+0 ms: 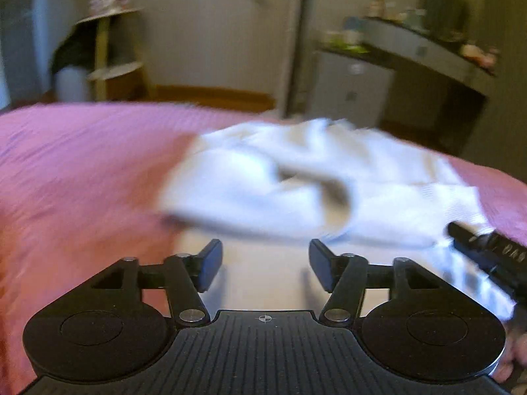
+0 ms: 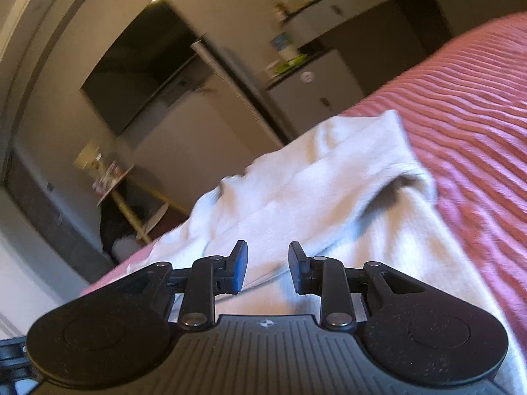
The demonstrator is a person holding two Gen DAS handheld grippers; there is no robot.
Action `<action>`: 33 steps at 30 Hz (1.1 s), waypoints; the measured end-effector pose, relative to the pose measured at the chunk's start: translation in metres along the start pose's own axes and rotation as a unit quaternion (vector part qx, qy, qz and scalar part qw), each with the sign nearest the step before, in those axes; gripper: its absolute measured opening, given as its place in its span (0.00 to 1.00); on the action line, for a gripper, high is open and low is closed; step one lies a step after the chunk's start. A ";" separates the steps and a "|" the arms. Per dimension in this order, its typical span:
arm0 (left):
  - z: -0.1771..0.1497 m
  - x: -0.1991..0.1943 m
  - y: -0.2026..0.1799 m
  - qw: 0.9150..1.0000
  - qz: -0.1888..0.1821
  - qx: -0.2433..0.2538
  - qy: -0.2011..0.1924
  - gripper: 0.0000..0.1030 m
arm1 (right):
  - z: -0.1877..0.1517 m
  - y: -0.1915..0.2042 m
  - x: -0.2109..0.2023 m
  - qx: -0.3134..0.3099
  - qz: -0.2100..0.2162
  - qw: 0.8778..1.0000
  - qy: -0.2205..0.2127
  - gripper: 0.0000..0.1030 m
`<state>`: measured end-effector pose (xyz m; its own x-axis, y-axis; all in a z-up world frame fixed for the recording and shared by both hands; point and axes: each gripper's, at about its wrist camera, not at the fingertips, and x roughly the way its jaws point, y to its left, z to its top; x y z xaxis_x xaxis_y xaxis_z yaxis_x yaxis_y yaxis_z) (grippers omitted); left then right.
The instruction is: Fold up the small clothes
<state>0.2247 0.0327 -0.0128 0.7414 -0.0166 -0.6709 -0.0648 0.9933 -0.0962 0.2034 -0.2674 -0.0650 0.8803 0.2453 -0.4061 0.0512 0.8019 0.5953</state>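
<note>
A small white garment [image 1: 296, 181] lies rumpled on a pink ribbed bedspread [image 1: 82, 171], partly folded over itself. My left gripper [image 1: 265, 265] is open and empty, just above the garment's near edge. The right gripper's black finger shows at the right of the left wrist view [image 1: 481, 247], over the garment's right side. In the right wrist view the garment [image 2: 329, 191] runs away from me with a sleeve opening at the right. My right gripper [image 2: 267, 268] is open, low over the cloth, with nothing between its pads.
The bedspread [image 2: 477, 115] slopes to the right. Beyond the bed stand a wooden side table [image 1: 108, 49], a white cabinet [image 1: 349, 85], a cluttered counter [image 1: 425, 42] and a dark wall screen [image 2: 141, 65].
</note>
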 end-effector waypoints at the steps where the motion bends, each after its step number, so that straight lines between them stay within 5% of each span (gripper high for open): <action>1: -0.003 -0.001 0.010 1.000 0.013 -0.008 0.006 0.66 | -0.002 0.006 0.001 -0.014 0.003 1.000 0.006 0.26; 6: -0.006 0.013 0.052 0.998 0.037 -0.050 0.029 0.66 | -0.016 0.046 0.005 -0.093 -0.004 0.995 0.034 0.39; 11: -0.012 0.019 0.071 0.996 0.019 -0.071 0.050 0.66 | -0.019 0.101 0.023 -0.180 -0.026 0.983 0.038 0.39; 16: -0.017 0.022 0.072 0.996 0.006 -0.072 0.052 0.68 | -0.026 0.152 0.072 -0.302 -0.049 0.950 0.069 0.39; 19: -0.015 0.023 0.074 0.996 0.002 -0.077 0.049 0.69 | -0.031 0.159 0.092 -0.322 -0.070 0.940 0.092 0.33; 20: -0.015 0.023 0.075 0.996 0.000 -0.081 0.049 0.69 | -0.032 0.160 0.094 -0.325 -0.072 0.939 0.091 0.23; 22: -0.015 0.025 0.075 0.996 0.000 -0.079 0.047 0.69 | -0.033 0.162 0.095 -0.325 -0.077 0.938 0.087 0.08; 24: -0.015 0.025 0.072 0.996 0.003 -0.071 0.044 0.69 | -0.030 0.160 0.091 -0.316 -0.077 0.943 0.072 0.06; 28: -0.015 0.024 0.070 0.997 0.007 -0.063 0.043 0.69 | 0.002 0.128 0.067 -0.177 -0.093 0.980 0.019 0.06; 30: -0.014 0.024 0.069 0.997 0.007 -0.063 0.044 0.69 | 0.014 0.098 0.059 -0.096 -0.105 0.990 0.020 0.10; 33: -0.015 0.024 0.068 0.997 0.008 -0.060 0.044 0.70 | 0.009 0.077 0.058 -0.113 -0.154 0.980 0.053 0.30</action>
<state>0.2283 0.0980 -0.0463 0.6787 -0.0151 -0.7343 -0.1608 0.9725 -0.1687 0.2626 -0.1959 -0.0367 0.7847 0.0185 -0.6196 0.1900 0.9443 0.2688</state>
